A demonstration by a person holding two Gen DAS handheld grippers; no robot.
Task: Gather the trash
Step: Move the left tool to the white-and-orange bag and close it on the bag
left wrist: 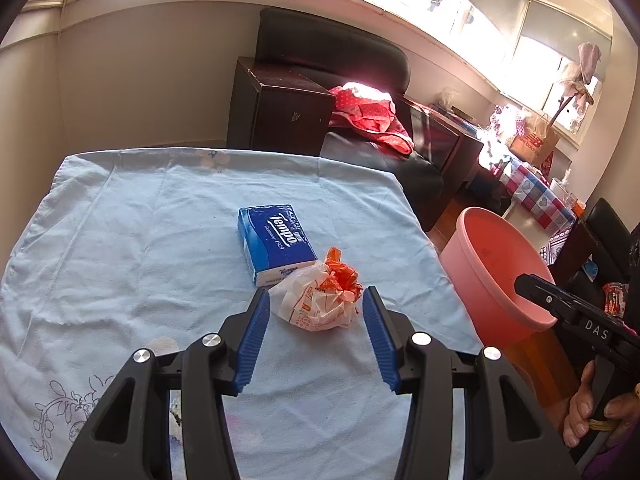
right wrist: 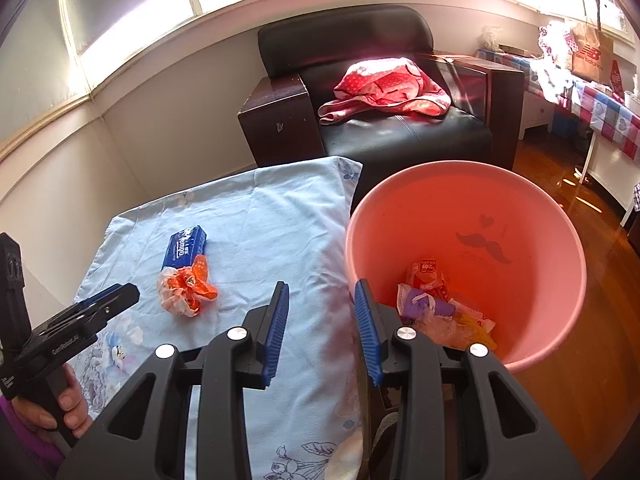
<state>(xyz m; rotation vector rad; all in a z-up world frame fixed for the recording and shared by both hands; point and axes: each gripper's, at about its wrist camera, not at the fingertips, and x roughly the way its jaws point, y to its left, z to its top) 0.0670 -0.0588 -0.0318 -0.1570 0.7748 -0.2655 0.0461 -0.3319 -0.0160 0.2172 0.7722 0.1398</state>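
A crumpled white and orange plastic bag (left wrist: 320, 296) lies on the light blue cloth of the table (left wrist: 120, 220), touching a blue Tempo tissue pack (left wrist: 274, 240). My left gripper (left wrist: 316, 298) is open, its blue pads either side of the bag's near end, not closed on it. The bag (right wrist: 186, 288) and tissue pack (right wrist: 184, 248) also show in the right wrist view. My right gripper (right wrist: 321, 292) is open and empty, above the table's right edge beside the pink bin (right wrist: 520, 216). The bin holds several pieces of wrapper and plastic trash (right wrist: 436, 304).
The pink bin (left wrist: 492, 272) stands on the wooden floor right of the table. A black armchair (right wrist: 380, 80) with a red cloth (right wrist: 388, 84) stands behind. A side table with a checked cloth (right wrist: 600, 108) stands at the far right.
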